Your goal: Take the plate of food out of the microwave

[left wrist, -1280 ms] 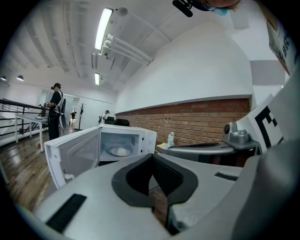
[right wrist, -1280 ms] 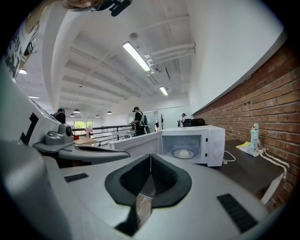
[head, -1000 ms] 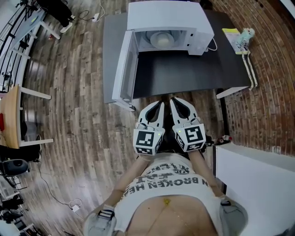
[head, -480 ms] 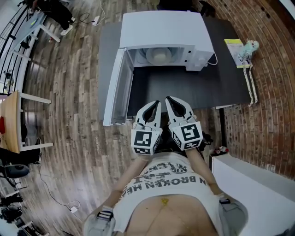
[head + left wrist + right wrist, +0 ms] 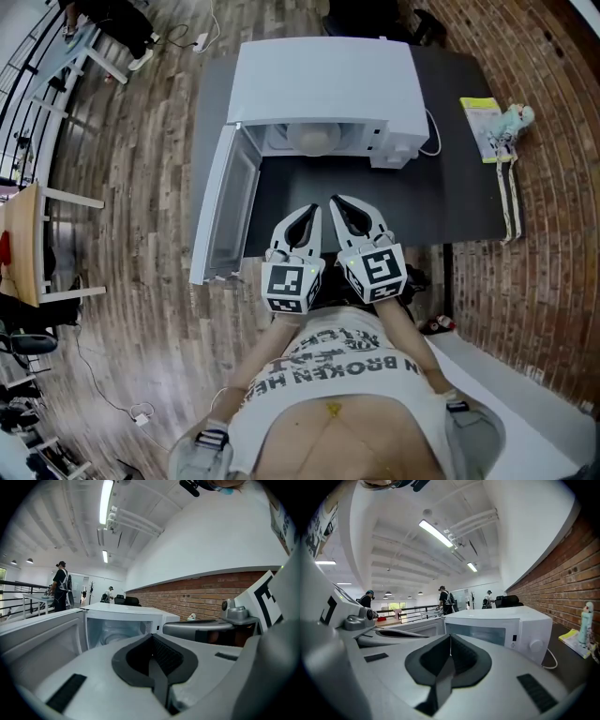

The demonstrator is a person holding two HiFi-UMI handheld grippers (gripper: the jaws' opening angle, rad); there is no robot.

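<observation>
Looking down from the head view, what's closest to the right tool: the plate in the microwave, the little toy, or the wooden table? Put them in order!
1. Plate of food: inside the open microwave, just ahead of the right tool.
2. Little toy: far right, on the black table.
3. Wooden table: far left edge.
</observation>
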